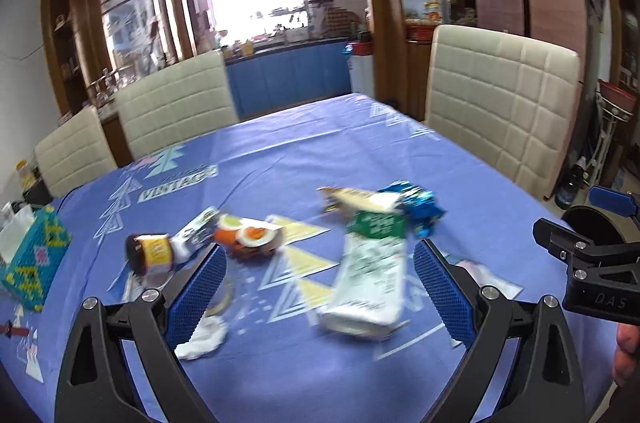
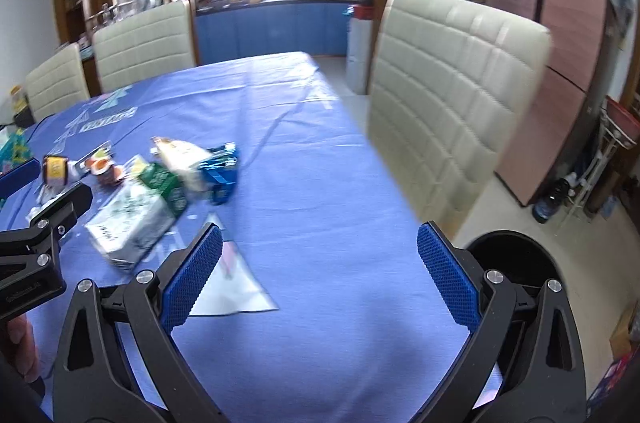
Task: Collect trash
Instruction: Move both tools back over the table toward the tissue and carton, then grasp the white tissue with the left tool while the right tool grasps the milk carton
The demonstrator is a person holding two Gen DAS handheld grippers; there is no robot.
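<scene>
jaws apart, both grippers empty; milk carton [image 1: 370,271] flat on table [image 1: 320,151] (blurred).

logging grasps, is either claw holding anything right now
Nothing is held: the left claw and right claw are both open, above the table.

A white and green milk carton [image 1: 370,271] lay flat on its side on the blue-clothed counter [image 1: 304,151]. At its far end sat a crumpled blue foil wrapper [image 1: 416,207] and a pale, flattened packet [image 1: 352,199], both touching it. To the left lay an orange and white wrapper [image 1: 248,237], then a small brown jar [image 1: 150,251] tipped on its side. Nearer, a crumpled white tissue [image 1: 204,339] rested alone. A round black bin [image 2: 512,255] stood open on the floor beside the counter.
</scene>
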